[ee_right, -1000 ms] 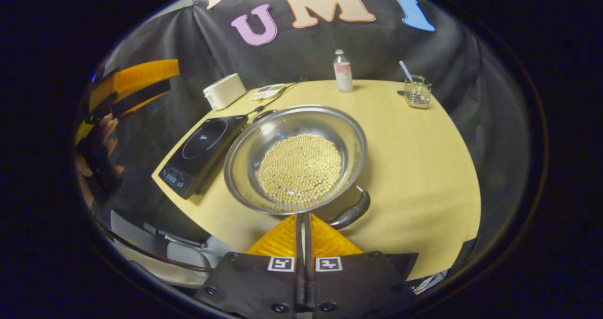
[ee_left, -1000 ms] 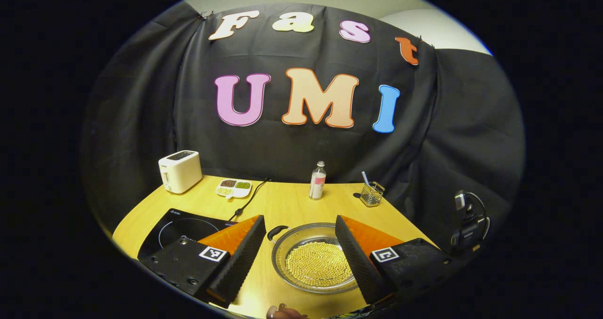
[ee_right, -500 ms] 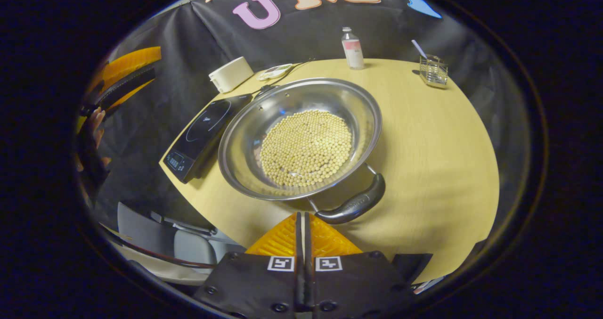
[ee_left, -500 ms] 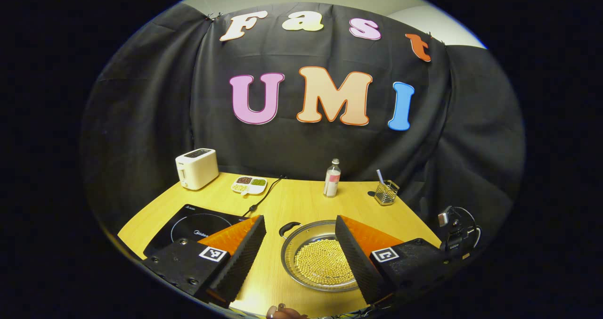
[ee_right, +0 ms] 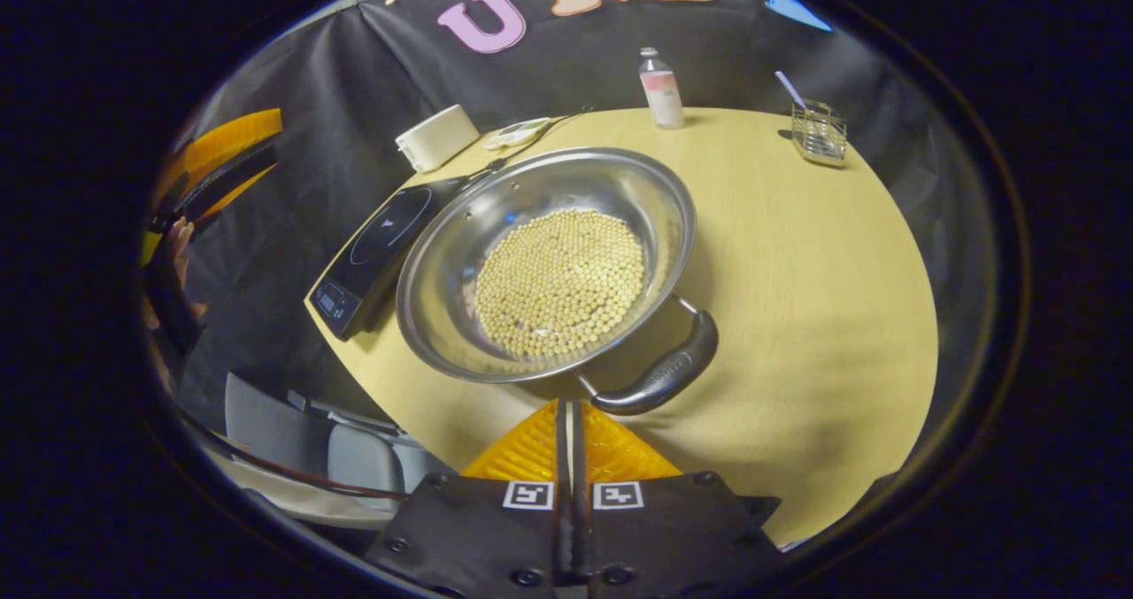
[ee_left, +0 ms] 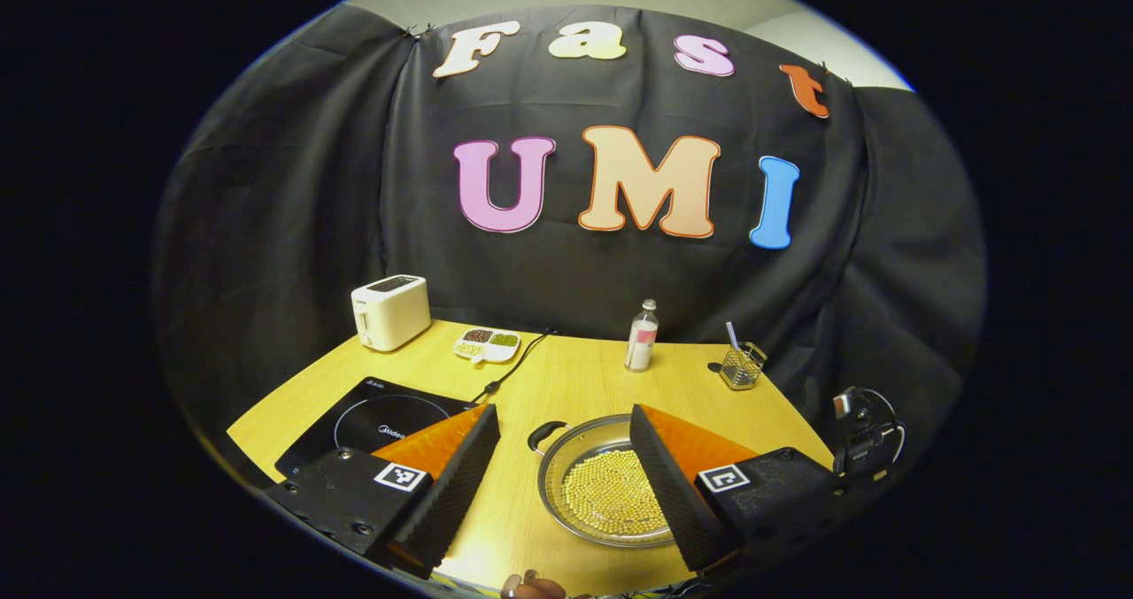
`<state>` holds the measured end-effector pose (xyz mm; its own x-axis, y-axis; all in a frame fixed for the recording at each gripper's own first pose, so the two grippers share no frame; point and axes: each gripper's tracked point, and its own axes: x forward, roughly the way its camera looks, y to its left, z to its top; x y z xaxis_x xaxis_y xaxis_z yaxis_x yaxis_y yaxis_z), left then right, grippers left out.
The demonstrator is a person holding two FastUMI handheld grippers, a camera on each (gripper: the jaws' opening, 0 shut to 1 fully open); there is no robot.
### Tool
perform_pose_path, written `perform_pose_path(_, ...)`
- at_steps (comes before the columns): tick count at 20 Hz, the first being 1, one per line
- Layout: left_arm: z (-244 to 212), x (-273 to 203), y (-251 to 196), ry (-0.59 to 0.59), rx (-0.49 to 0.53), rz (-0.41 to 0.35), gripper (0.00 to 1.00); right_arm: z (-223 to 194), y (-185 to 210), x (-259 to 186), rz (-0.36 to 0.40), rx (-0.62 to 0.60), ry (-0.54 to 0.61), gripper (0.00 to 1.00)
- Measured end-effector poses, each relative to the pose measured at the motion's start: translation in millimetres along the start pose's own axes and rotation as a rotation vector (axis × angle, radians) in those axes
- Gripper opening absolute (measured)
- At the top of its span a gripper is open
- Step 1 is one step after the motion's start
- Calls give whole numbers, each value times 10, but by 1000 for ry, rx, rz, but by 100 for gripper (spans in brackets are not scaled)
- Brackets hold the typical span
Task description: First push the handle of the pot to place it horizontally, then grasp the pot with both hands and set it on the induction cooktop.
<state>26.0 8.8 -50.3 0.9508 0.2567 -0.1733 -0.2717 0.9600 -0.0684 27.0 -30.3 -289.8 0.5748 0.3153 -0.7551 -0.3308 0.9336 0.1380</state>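
Where ribbed fingers (ee_right: 531, 444) meet, a rounded steel pot (ee_right: 531, 218) holds beads.

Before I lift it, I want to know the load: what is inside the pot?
The pot holds a flat layer of small pale yellow beads, with bare steel wall around them. The bottom beneath them is covered.

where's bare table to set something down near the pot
Free: the wide wooden tabletop right of the steel pot of beans, up to the wire basket and small bottle. Crowded: the left, where the black induction cooktop meets the pot.
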Motion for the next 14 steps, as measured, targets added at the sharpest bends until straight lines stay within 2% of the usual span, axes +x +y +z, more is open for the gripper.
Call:
perform_pose_path(3,-1,-2,-19,-3,-3,9,96,46,-145,18,-14,-6,6,2)
perform_pose_path(4,-6,-4,-15,-3,-4,12,92,59,-196,28,-15,-5,6,2)
perform_pose_path(5,-7,-3,-7,0,-6,18,96,70,-230,28,-16,1,4,2)
perform_pose_path(7,-12,-15,3,1,-15,28,92,127,-316,39,-22,14,-2,2)
perform_pose_path(12,-12,-50,45,1,-24,58,96,267,-499,96,-38,13,-9,0)
perform_pose_path(14,-10,-61,56,-4,-26,64,96,315,-559,107,-43,9,-12,2)
